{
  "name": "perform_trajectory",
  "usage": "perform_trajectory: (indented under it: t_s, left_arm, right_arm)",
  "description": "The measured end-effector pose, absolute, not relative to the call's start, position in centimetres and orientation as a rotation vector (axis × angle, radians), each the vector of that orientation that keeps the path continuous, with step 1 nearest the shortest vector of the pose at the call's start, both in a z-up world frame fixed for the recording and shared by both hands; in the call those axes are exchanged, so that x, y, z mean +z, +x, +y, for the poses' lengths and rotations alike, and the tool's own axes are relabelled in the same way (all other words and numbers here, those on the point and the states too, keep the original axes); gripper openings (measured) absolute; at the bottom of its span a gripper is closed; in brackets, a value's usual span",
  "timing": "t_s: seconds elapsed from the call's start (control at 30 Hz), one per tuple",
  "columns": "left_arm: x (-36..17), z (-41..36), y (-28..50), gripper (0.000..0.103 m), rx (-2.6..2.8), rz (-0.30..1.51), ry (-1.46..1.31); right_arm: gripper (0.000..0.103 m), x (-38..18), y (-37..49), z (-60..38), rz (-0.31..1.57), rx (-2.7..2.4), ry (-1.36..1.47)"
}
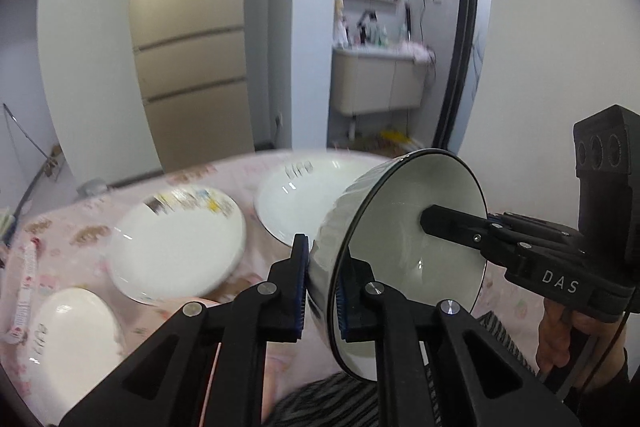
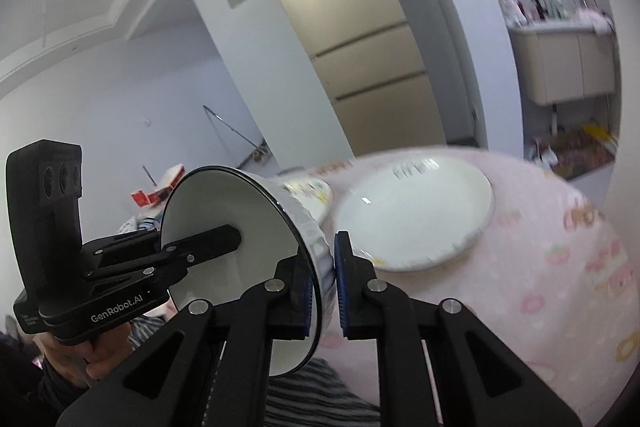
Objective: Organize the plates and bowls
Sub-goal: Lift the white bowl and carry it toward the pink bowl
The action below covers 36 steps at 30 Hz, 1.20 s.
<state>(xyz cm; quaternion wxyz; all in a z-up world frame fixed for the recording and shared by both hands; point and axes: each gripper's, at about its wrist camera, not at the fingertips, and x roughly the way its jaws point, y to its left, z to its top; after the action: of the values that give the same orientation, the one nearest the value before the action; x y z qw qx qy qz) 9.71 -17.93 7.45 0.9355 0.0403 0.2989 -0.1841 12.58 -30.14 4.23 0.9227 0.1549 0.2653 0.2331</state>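
Note:
A white bowl with a dark rim and ribbed outside (image 1: pixel 400 227) is held tilted on its side above the table. My left gripper (image 1: pixel 322 291) is shut on its rim, one finger inside and one outside. My right gripper (image 2: pixel 324 287) is shut on the same bowl (image 2: pixel 224 203) from the opposite side. Each gripper shows in the other's view, reaching into the bowl. On the pink tablecloth lie a white plate with a printed edge (image 1: pixel 180 243), a larger white plate (image 1: pixel 304 187) and a small white bowl (image 1: pixel 72 331). The larger plate also shows in the right wrist view (image 2: pixel 416 211).
The table has a pink patterned cloth (image 2: pixel 560 287). A striped cloth (image 1: pixel 332 403) lies under the grippers. A beige fridge (image 1: pixel 188 35) and white wall stand behind the table. A bathroom vanity (image 1: pixel 376 83) is visible through a doorway at the right.

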Motion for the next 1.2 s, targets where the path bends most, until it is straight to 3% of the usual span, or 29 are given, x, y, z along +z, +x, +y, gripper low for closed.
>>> perform_trajectory:
  t_s: [0.27,0.53,1.2]
  left_arm:
    - [9.7,-12.2,7.0,0.013,-0.316,0.506,0.047]
    - [5.6,-6.2,7.0,0.013,-0.262,0.569,-0.047]
    - [2.1,-5.6,6.5,0.013,-0.219,0.565,0.019]
  right_arm:
    - [0.011,7.6,11.9,-24.8,0.485,0.561,0.271]
    - [0.011,3.8,12.9,-19.6,0.556,0.623,0.233]
    - [0.009,1.3,13.2,-16.7,0.571,0.578,0.075]
